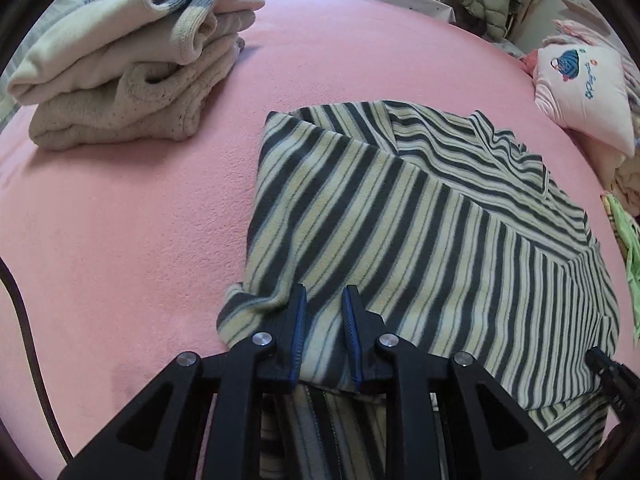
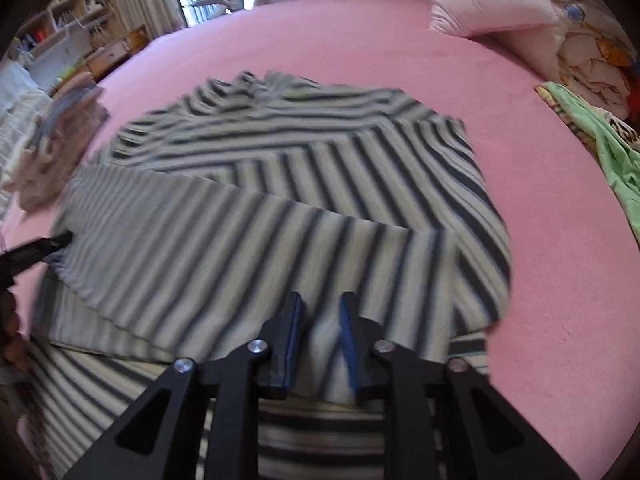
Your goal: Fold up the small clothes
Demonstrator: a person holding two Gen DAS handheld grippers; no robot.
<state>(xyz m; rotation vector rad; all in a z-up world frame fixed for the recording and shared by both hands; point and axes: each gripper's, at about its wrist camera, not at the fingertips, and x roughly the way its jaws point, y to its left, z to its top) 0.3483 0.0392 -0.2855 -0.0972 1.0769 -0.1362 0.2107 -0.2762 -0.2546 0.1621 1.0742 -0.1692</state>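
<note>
Pink fleece bedspread (image 1: 120,208): beige folded stack (image 1: 120,76) finished at far-left edge; striped fleece garment (image 1: 420,232) half-folded, near hem pinched by left gripper (image 1: 325,300) and right gripper (image 2: 320,306).

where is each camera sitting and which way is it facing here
Left wrist view: sits on the left gripper, looking down over the striped garment toward folded clothes; its own black fingers show, the right gripper at the edge.
Right wrist view: sits on the right gripper, facing the same garment and a pillow; the left gripper shows at left.
Both share the garment and pink bed.
</note>
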